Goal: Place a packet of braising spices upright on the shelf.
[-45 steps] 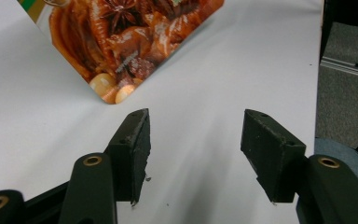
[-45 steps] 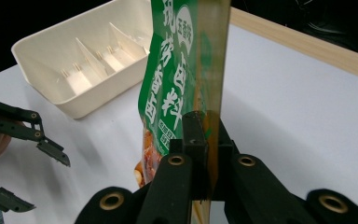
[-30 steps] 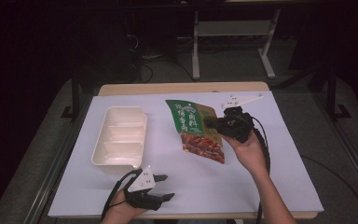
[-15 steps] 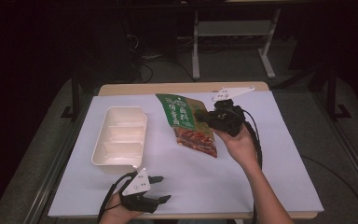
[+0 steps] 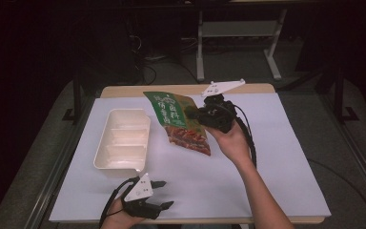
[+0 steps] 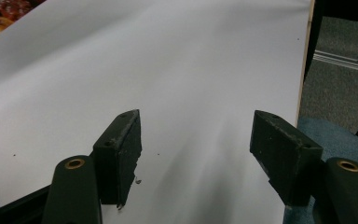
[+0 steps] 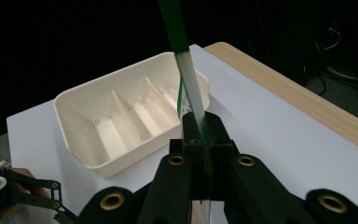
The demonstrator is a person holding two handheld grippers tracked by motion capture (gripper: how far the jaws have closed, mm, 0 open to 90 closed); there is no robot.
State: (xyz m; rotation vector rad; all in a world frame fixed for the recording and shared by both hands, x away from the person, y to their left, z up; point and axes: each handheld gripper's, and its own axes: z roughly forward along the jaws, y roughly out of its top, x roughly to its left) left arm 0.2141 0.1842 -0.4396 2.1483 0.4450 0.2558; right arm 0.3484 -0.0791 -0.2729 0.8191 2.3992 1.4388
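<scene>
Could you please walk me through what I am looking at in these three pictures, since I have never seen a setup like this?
A person sits at a white-covered table holding a hand-held gripper with two black jaws in each hand. The high view looks down from above; the two other pictures come from cameras riding on each gripper. The right gripper is shut on the edge of a green snack pouch, held up above the table. The left gripper waits near the table's front edge, jaws open on nothing and just widened further. A cream divided tray lies to the left, empty.
</scene>
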